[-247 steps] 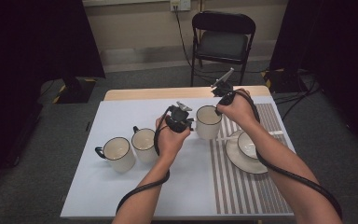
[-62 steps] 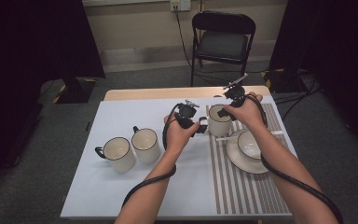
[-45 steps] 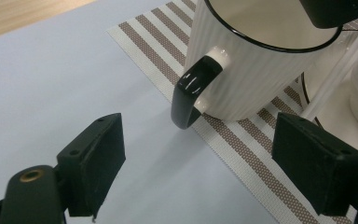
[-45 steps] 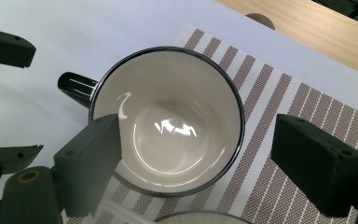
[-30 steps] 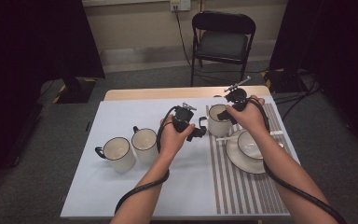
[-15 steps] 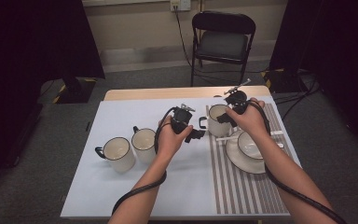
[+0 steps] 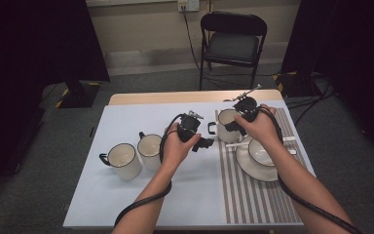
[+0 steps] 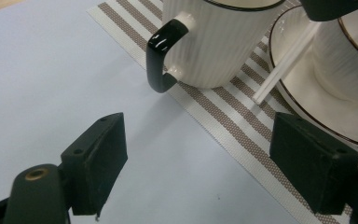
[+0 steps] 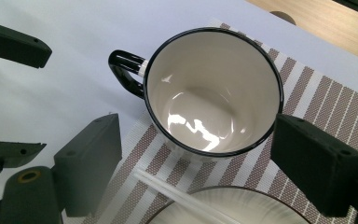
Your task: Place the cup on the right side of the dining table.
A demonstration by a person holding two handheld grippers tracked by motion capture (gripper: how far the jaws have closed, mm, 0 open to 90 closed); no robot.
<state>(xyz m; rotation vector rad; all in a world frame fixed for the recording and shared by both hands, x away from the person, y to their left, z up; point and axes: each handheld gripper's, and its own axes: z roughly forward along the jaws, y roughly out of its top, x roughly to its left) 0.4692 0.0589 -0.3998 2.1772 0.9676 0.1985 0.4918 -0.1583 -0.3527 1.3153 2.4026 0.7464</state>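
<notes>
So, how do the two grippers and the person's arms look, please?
Both the left gripper and the right gripper are black, each with two blocky, flat-faced jaws. A brass-coloured round fitting sits at the base of one jaw. A thick black cable trails from each gripper along the forearm. The forearms are bare, with no sleeves, gloves or watch in sight.

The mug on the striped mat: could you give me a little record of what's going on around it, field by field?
mug: white ribbed mug with black rim and handle, empty, upright on the striped placemat
left gripper: open, jaws low over the table, pointed at the mug's handle, not touching
right gripper: open, above the mug, jaws either side of it
beside it: bowl on a plate, white stick lying across the plate's rim
elsewhere: two more mugs on the white tabletop
</notes>
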